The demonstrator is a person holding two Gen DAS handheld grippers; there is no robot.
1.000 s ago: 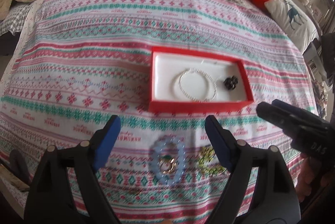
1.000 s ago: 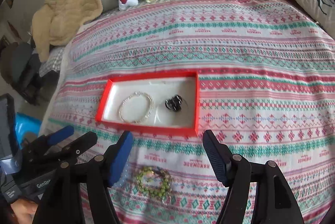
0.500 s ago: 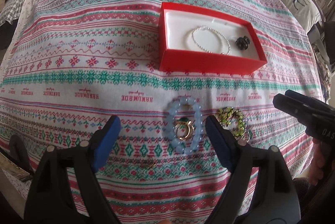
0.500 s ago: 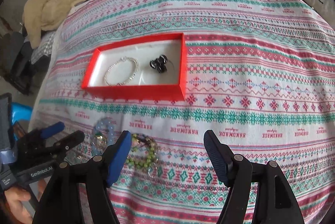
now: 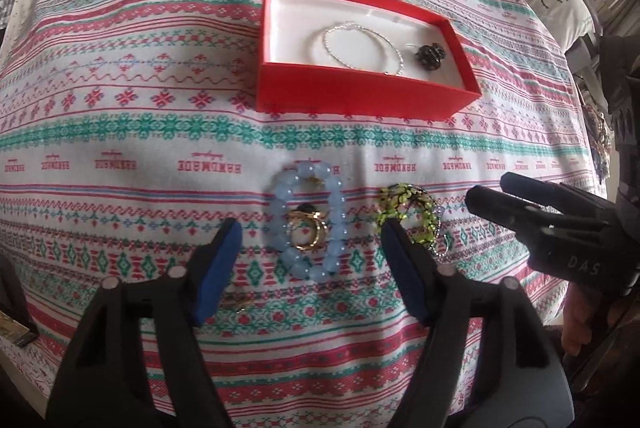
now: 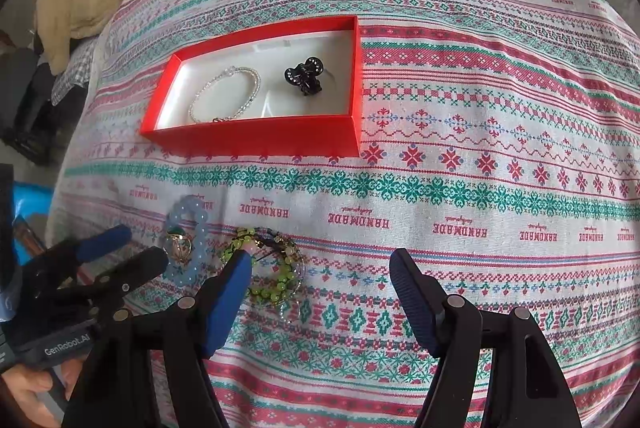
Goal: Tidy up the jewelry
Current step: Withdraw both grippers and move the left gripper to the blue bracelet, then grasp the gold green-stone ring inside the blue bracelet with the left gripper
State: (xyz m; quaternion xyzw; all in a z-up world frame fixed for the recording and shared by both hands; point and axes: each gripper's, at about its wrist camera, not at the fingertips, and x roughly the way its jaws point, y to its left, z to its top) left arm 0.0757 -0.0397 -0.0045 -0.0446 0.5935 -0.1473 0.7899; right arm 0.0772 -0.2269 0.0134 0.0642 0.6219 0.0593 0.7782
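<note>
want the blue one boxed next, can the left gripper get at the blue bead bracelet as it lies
Probably yes. The left gripper, its jaws closing, straddles the blue bead bracelet lying flat on the bedspread. Nothing covers it; only gold rings sit inside its loop, and the green bead bracelet lies apart.

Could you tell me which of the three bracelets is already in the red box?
The silver bracelet. It lies inside the red box; the blue and green bracelets lie on the bedspread.

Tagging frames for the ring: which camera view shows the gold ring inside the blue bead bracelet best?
The left wrist view: the gold ring sits unobstructed inside the blue bead bracelet, near the frame's centre. In the right wrist view it is smaller and off toward the left edge, beside the left gripper.
</note>
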